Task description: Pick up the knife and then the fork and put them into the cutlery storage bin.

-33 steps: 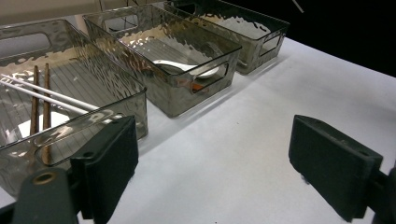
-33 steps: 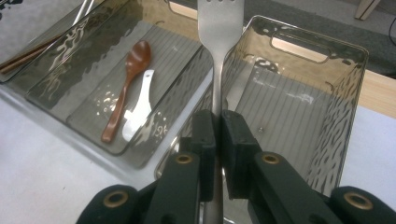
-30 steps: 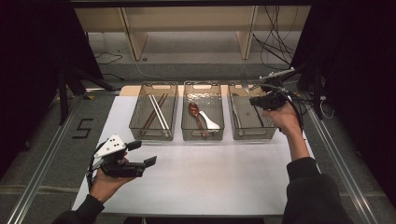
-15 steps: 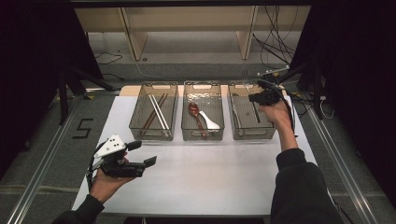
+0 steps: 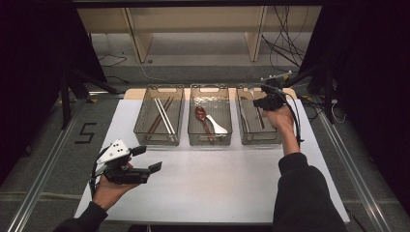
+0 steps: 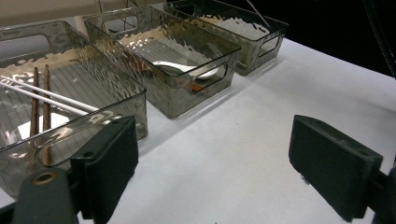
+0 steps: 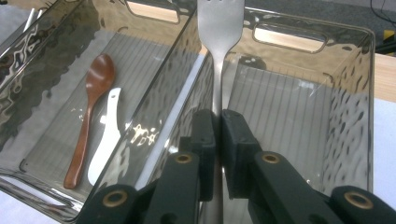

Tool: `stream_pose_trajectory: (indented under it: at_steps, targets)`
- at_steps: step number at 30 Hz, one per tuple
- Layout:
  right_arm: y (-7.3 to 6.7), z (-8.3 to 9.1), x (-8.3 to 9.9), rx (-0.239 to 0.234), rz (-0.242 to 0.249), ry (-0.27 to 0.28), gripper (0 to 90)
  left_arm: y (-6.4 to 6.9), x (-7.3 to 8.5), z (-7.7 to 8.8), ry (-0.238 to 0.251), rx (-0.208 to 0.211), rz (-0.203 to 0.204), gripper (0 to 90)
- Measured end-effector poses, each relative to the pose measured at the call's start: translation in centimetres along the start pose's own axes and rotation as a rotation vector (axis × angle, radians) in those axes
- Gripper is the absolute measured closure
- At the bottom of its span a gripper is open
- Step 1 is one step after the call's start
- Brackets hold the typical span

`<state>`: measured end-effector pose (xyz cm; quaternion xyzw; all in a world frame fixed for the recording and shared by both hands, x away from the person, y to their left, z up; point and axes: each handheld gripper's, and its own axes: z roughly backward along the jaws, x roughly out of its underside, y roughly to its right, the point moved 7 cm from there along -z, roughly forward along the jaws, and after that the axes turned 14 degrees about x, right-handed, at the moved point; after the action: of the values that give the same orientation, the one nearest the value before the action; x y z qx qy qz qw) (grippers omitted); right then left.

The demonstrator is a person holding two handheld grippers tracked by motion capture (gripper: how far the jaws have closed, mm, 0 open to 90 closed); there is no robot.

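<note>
My right gripper (image 5: 265,99) hangs over the rightmost clear bin (image 5: 261,141), shut on the handle of a metal fork (image 7: 219,28). In the right gripper view the fork's head points away from my right gripper (image 7: 218,116), above the wall between the right bin (image 7: 359,93) and the middle bin (image 7: 28,56). A brown spoon (image 7: 91,107) and a white spoon (image 7: 106,135) lie in the middle bin. Near the table's front left, my left gripper (image 5: 149,159) is held open with nothing between its jaws.
Three clear bins stand in a row at the back of the white table (image 5: 212,188). The left bin (image 5: 157,141) holds chopsticks (image 5: 163,116), seen close in the left gripper view as chopsticks (image 6: 42,98). Cables trail off the far right edge.
My right gripper has moved left and a little down with the fork, from beside the right bin to over it. The left hand has stayed in place.
</note>
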<state>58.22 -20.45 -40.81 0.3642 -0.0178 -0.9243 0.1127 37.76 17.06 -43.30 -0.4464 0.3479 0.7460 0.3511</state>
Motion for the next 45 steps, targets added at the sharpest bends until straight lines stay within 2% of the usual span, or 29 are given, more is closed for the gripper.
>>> stream_pose_trajectory:
  at_steps: [13,14,16,17,22,30,36,39,45]
  targets:
    - [-0.1,-1.1,0.7,0.008,-0.040,-0.025,83.5,0.0,0.0,0.0,-0.001,0.000,0.000,15.3]
    - [-0.1,-1.2,0.8,0.010,-0.039,-0.027,81.2,0.0,0.0,0.0,-0.001,-0.001,0.000,15.4]
    - [0.1,-1.2,0.8,0.013,-0.048,-0.032,69.6,0.0,0.0,0.0,-0.001,-0.001,0.000,15.3]
    - [0.1,-1.1,0.7,0.005,-0.058,-0.028,68.0,0.0,0.0,0.0,-0.001,0.000,0.001,15.3]
    - [-0.1,-0.2,0.2,-0.021,-0.045,0.003,62.7,0.0,0.0,0.0,-0.001,0.000,0.001,15.4]
    - [-0.6,0.9,0.7,-0.065,-0.011,0.003,50.2,0.0,0.0,0.0,-0.001,-0.001,0.002,15.4]
    - [-2.0,3.0,1.6,-0.125,0.014,0.056,41.4,0.0,0.0,0.0,-0.001,-0.001,0.004,15.3]
    - [-2.8,4.1,2.3,-0.161,0.012,0.082,39.0,0.0,0.0,0.0,-0.002,-0.001,0.003,15.3]
    - [-4.6,5.6,3.9,-0.204,0.049,0.120,35.7,0.0,0.0,0.0,-0.003,-0.002,0.004,15.3]
